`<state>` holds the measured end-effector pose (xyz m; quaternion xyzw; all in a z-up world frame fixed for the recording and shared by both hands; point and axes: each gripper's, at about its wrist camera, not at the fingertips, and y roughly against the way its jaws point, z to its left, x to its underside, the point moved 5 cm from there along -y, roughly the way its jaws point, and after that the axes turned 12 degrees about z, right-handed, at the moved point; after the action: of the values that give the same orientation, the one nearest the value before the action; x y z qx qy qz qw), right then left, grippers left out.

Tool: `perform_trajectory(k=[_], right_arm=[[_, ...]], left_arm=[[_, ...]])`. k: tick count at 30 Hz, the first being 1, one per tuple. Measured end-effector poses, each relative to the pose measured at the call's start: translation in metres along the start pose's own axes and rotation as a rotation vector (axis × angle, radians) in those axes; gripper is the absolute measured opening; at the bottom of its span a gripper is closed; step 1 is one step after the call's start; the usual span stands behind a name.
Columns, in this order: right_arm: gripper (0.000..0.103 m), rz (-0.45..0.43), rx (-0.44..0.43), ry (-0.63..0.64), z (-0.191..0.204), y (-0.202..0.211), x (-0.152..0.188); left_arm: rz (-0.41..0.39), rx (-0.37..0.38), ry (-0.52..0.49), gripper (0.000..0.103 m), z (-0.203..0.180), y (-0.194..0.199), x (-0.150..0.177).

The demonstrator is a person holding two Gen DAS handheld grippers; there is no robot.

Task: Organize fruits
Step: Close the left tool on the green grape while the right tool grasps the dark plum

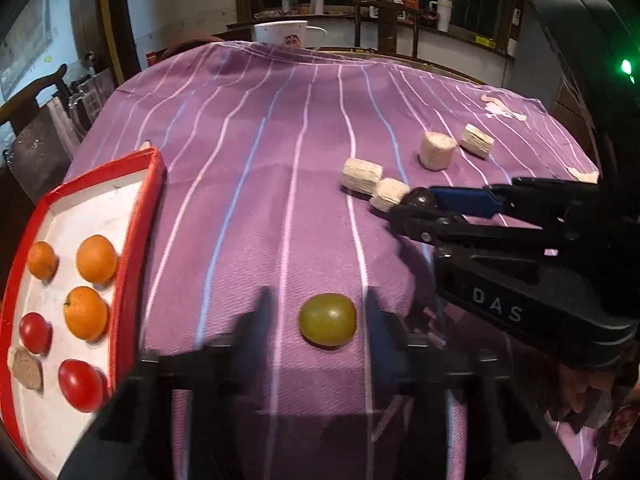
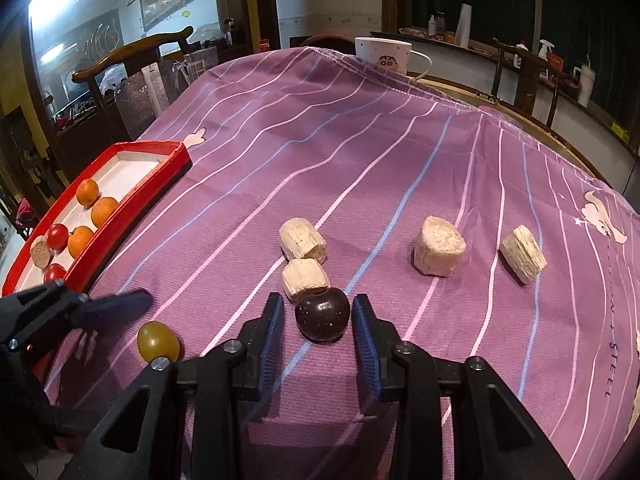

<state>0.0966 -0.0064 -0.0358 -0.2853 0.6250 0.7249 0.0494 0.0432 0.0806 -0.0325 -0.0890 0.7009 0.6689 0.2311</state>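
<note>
A green round fruit [image 1: 327, 319] lies on the purple striped cloth between the open fingers of my left gripper [image 1: 318, 308]; it also shows in the right wrist view [image 2: 157, 341]. A dark purple fruit [image 2: 323, 314] lies between the open fingers of my right gripper [image 2: 318, 316], untouched by the pads; in the left wrist view it [image 1: 419, 201] shows at that gripper's tip [image 1: 412, 204]. A red-rimmed white tray [image 1: 138, 240] at the left holds three oranges [image 1: 96, 258], two red tomatoes [image 1: 80, 385] and a brown piece [image 1: 27, 368].
Several pale sugarcane-like chunks [image 2: 439, 251] lie on the cloth ahead of the right gripper, one [image 2: 305, 278] touching the dark fruit. A white mug [image 2: 382, 55] stands at the far table edge. Chairs and a counter stand behind.
</note>
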Motion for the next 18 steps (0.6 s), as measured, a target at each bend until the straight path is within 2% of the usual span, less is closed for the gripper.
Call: perform_trajectory(k=[4, 9, 16, 18], right_arm=[[0.03, -0.008, -0.003, -0.015, -0.002, 0.005, 0.001], [0.029, -0.026, -0.021, -0.025, -0.002, 0.017, 0.006], [0.029, -0.063, -0.043, -0.029, 0.009, 0.042, 0.013], [0.029, -0.073, -0.053, -0.022, 0.015, 0.049, 0.013]], left_arm=[[0.006, 0.038, 0.057, 0.025, 0.01, 0.005, 0.002], [-0.031, 0.069, 0.115, 0.025, 0.02, 0.028, 0.013], [-0.085, 0.093, 0.201, 0.025, 0.047, 0.065, 0.029], [-0.099, 0.076, 0.243, 0.025, 0.064, 0.075, 0.037]])
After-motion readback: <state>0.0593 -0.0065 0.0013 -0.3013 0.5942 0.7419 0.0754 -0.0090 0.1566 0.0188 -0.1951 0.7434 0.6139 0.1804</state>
